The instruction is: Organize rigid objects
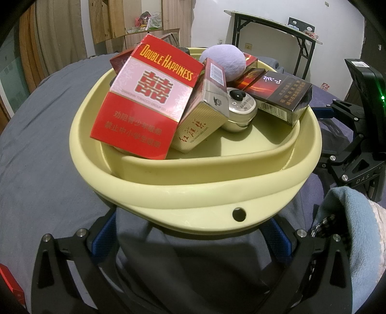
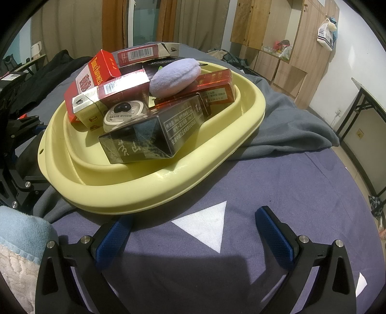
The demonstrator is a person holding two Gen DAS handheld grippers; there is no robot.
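A pale yellow basin [image 1: 217,188] [image 2: 144,190] sits on a grey cloth on the bed. In it are piled a red Double Happiness box [image 1: 144,96] [image 2: 89,74], a cream box [image 1: 202,118], a round silver tin [image 1: 238,108] [image 2: 123,111], a black box [image 1: 279,94] [image 2: 149,135], another red box [image 2: 214,87] and a purple plush pad [image 1: 224,61] [image 2: 176,77]. My left gripper [image 1: 190,231] is open at the basin's near rim, which hides its tips. My right gripper [image 2: 193,224] is open over the sheet beside the basin, holding nothing.
A light blue sleeve [image 1: 349,229] [image 2: 21,227] lies between the two grippers. A red box [image 1: 9,282] shows at the left wrist view's lower left edge. The grey cloth [image 2: 289,128] bunches right of the basin. A folding table [image 1: 272,26] and wooden cabinets [image 2: 260,21] stand behind.
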